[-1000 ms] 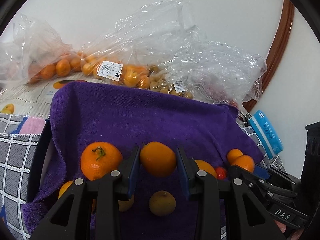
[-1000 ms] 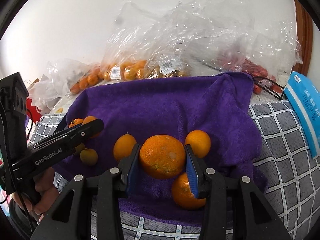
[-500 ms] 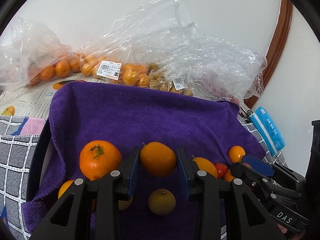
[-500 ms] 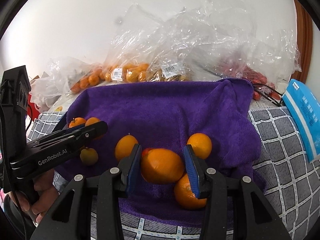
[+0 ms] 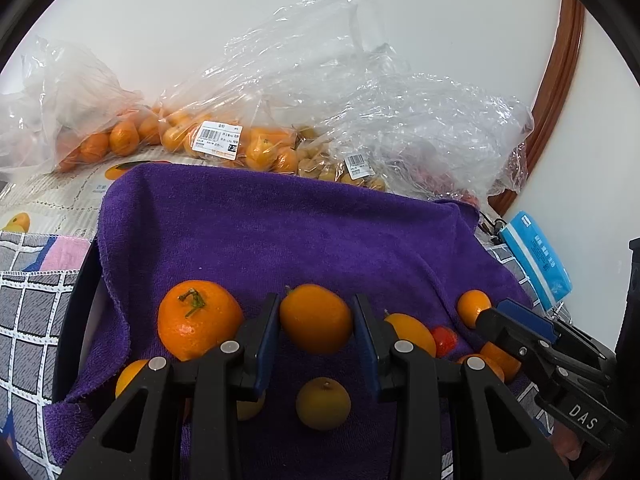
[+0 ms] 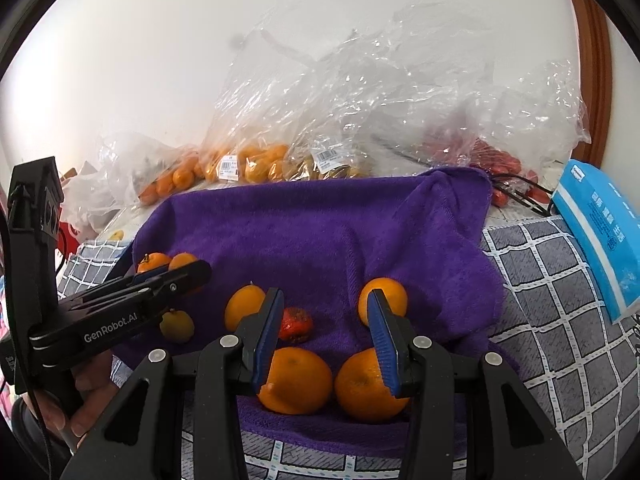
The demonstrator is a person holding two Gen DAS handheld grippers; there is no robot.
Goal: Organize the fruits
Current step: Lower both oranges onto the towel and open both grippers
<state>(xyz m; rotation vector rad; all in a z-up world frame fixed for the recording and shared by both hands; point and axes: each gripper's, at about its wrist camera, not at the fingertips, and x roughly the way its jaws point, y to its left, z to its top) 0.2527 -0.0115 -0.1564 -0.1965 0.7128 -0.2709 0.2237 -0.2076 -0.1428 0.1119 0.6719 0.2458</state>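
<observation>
2 oranges now lie on the purple towel under the right gripper, whose jaws stand apart and empty after letting 1 go. The left gripper stays clamped on a small orange, so that placement comes next.

Smooth orange citrus, stem end up (clamped mid-air), above loose fruits on purple towel.
</observation>
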